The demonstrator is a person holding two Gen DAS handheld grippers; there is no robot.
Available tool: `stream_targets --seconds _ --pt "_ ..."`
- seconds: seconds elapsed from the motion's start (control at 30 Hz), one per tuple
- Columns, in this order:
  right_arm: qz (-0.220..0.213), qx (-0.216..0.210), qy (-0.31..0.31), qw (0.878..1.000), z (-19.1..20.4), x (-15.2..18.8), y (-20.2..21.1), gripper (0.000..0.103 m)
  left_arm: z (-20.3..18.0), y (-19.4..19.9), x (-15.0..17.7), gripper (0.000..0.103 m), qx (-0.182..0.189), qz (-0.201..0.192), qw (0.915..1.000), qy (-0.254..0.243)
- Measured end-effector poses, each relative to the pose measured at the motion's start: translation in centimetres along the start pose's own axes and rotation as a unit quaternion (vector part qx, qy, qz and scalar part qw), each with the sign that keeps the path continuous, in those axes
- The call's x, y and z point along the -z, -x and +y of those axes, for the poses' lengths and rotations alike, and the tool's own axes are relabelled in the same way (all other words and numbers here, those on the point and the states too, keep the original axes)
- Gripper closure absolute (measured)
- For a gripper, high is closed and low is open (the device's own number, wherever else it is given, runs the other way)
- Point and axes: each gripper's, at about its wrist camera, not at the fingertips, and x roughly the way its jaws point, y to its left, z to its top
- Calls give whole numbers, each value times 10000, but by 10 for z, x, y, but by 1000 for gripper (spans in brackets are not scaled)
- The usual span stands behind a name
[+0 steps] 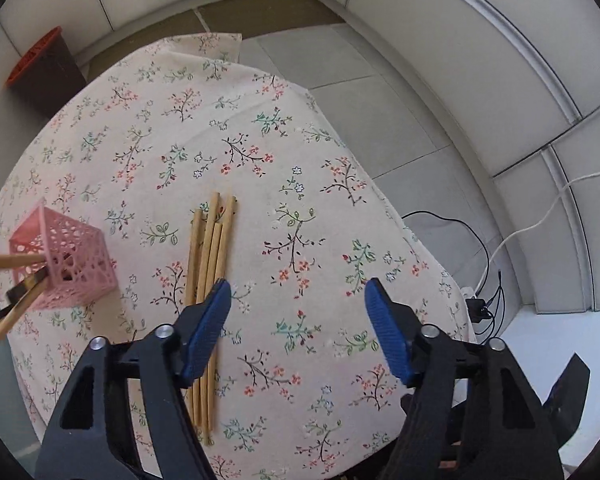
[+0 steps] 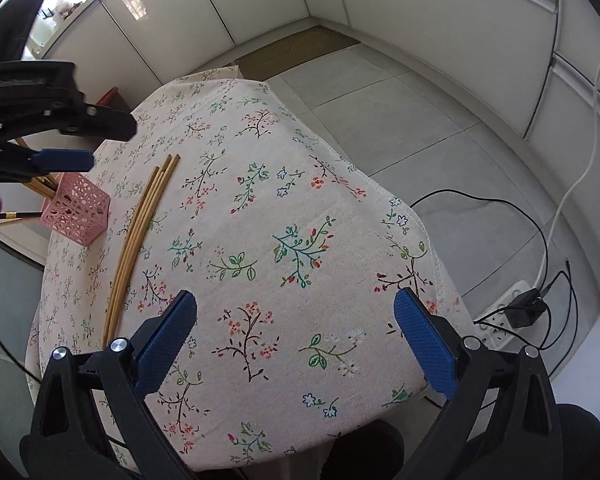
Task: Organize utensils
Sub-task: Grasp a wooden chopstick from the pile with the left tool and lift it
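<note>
My left gripper [image 1: 298,292] jaws apart, empty, beside loose chopsticks [image 1: 210,280] on floral tablecloth [image 1: 320,208]. Right gripper [image 2: 296,312] apart, empty. Pink basket [image 1: 66,258] near, already holds some. Risk I see: bundle scatters, pad grabs several.

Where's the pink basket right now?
The pink basket stands at the tablecloth's left edge in both wrist views, just left of the loose chopsticks, with a few chopsticks already in it.
</note>
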Motion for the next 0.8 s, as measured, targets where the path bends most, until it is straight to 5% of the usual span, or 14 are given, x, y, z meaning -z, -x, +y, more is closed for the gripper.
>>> stream_targets --seconds 0.3,0.8 --pt "345 -191 -196 9990 -4 -3 -18 7 32 -63 -36 73 -94 339 9993 100" --pt "495 -199 -253 9983 -9 -3 -24 7 39 -95 -57 77 -493 342 9982 58"
